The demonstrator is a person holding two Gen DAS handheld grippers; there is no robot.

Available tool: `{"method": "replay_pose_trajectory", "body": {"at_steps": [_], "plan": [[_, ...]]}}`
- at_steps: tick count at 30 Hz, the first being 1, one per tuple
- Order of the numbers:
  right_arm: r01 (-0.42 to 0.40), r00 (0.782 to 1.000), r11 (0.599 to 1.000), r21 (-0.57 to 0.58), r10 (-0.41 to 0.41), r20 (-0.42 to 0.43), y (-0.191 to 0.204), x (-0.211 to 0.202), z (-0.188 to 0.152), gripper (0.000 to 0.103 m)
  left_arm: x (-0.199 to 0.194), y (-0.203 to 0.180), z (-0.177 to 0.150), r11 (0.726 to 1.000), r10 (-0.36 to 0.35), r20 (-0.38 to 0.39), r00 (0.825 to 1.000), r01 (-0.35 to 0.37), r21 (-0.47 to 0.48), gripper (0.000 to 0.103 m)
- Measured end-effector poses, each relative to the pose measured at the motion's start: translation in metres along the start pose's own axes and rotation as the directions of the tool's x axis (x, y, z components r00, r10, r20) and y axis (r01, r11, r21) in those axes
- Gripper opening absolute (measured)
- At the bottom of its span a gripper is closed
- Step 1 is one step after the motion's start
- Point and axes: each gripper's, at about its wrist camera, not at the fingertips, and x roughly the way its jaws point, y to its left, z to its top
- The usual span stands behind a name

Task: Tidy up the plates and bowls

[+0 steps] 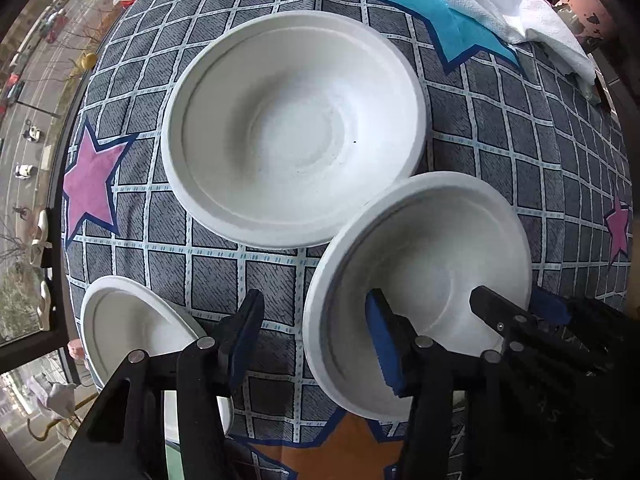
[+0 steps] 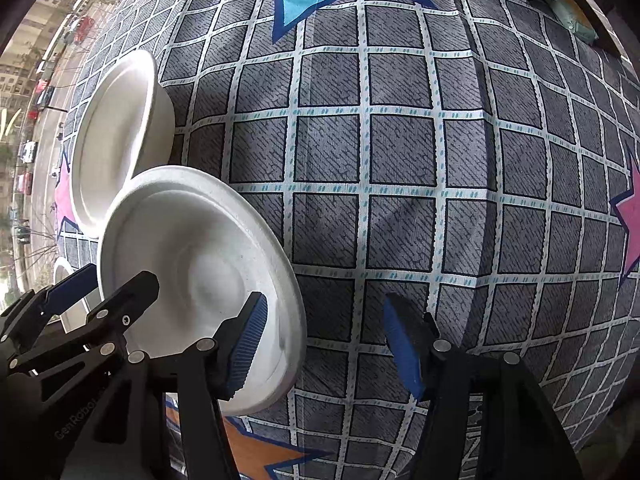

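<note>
A large white bowl (image 1: 294,126) sits on the checked tablecloth; it also shows in the right wrist view (image 2: 116,136). A smaller white bowl (image 1: 424,280) is just in front of it, tilted, also in the right wrist view (image 2: 200,264). A white plate (image 1: 132,332) lies at the near left. My left gripper (image 1: 316,344) is open, its rim side of the small bowl between the fingers. My right gripper (image 2: 324,340) is open; its left finger (image 2: 248,340) is over the small bowl's rim, the right finger over bare cloth.
A white towel (image 1: 516,20) lies at the far right edge of the table, over a blue star (image 1: 452,28). A window with a street far below borders the table's left edge (image 1: 60,200). Bare cloth (image 2: 400,152) spreads to the right.
</note>
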Motion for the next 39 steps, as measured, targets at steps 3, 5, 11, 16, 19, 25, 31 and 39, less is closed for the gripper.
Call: {"method": "replay_pose_trajectory", "body": {"at_steps": [3, 5, 11, 16, 19, 25, 31, 39], "plan": [[-0.018, 1.000, 1.000, -0.020, 0.017, -0.022, 0.017, 0.007, 0.009, 0.024, 0.008, -0.010, 0.001, 0.999, -0.024, -0.026, 0.999, 0.025, 0.045, 0.027], [-0.010, 1.000, 1.000, -0.028, 0.010, -0.023, 0.029, 0.007, 0.003, 0.021, 0.008, -0.014, 0.000, 0.998, -0.004, -0.010, 1.000, 0.005, 0.063, 0.028], [-0.039, 0.998, 0.999, 0.025, 0.040, -0.044, 0.031, 0.010, -0.021, 0.021, 0.002, -0.029, -0.017, 0.991, 0.013, 0.008, 1.000, -0.014, 0.133, 0.027], [-0.038, 0.997, 0.999, 0.037, 0.040, -0.066, 0.033, 0.011, -0.054, 0.021, 0.003, -0.037, -0.044, 0.986, -0.001, -0.001, 1.000, 0.001, 0.169, 0.028], [-0.032, 0.996, 0.998, 0.047, 0.036, -0.081, 0.032, 0.013, -0.078, 0.021, 0.007, -0.044, -0.065, 0.979, -0.008, -0.014, 1.000, 0.010, 0.204, 0.028], [-0.009, 0.994, 0.995, 0.095, 0.020, -0.109, 0.027, 0.020, -0.123, 0.021, 0.014, -0.061, -0.102, 0.960, -0.015, -0.045, 0.999, 0.027, 0.280, 0.031], [0.018, 0.991, 0.990, 0.140, 0.001, -0.136, 0.022, 0.030, -0.160, 0.022, 0.021, -0.086, -0.141, 0.930, -0.018, -0.077, 0.997, 0.045, 0.365, 0.032], [0.059, 0.989, 0.982, 0.177, -0.033, -0.147, 0.018, 0.035, -0.211, 0.022, 0.025, -0.123, -0.199, 0.906, -0.047, -0.101, 0.994, 0.086, 0.415, 0.033]]}}
